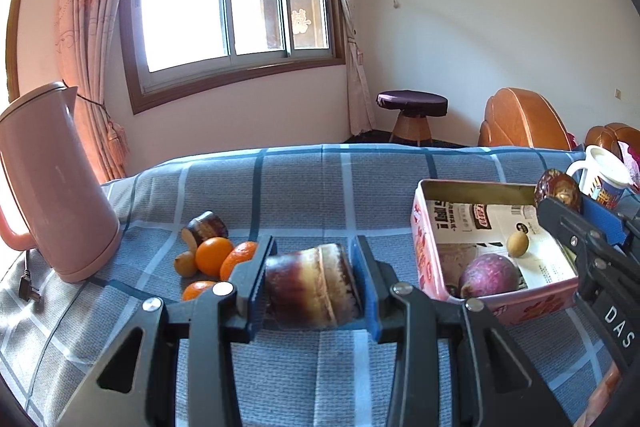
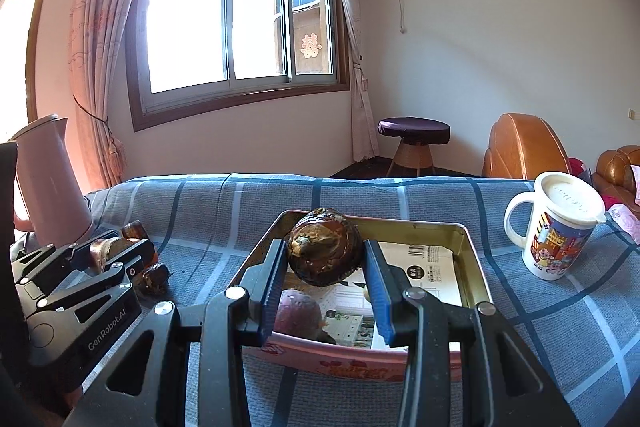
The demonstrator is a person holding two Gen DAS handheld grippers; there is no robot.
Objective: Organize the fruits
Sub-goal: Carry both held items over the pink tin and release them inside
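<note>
The left gripper has its jaws closed onto a stubby, brown-banded cane piece, pads pressing its two cut ends, so it lies crosswise between them above the checked cloth of the worktop. The right gripper likewise has its jaws clamped on a dark, knobbly round fruit, held above the near half of the pink tin.

Below the right jaws, inside the tin, lie a purple fruit and a printed paper lining. From the left wrist view the tin sits to the right of the left jaws, and a small yellowish fruit lies in it too. To the left of those jaws, oranges, another cane piece and a small brown fruit wait on the cloth beside the pink kettle. A lidded mug stands right of the tin.

Both loads seem bound for the tin. I'd lower the right one first, aiming for the bare lining beyond the purple fruit, and release low so it doesn't roll or bounce. The left should come across only once the right has cleared, keeping the cane piece level so it doesn't slip from the pads.
</note>
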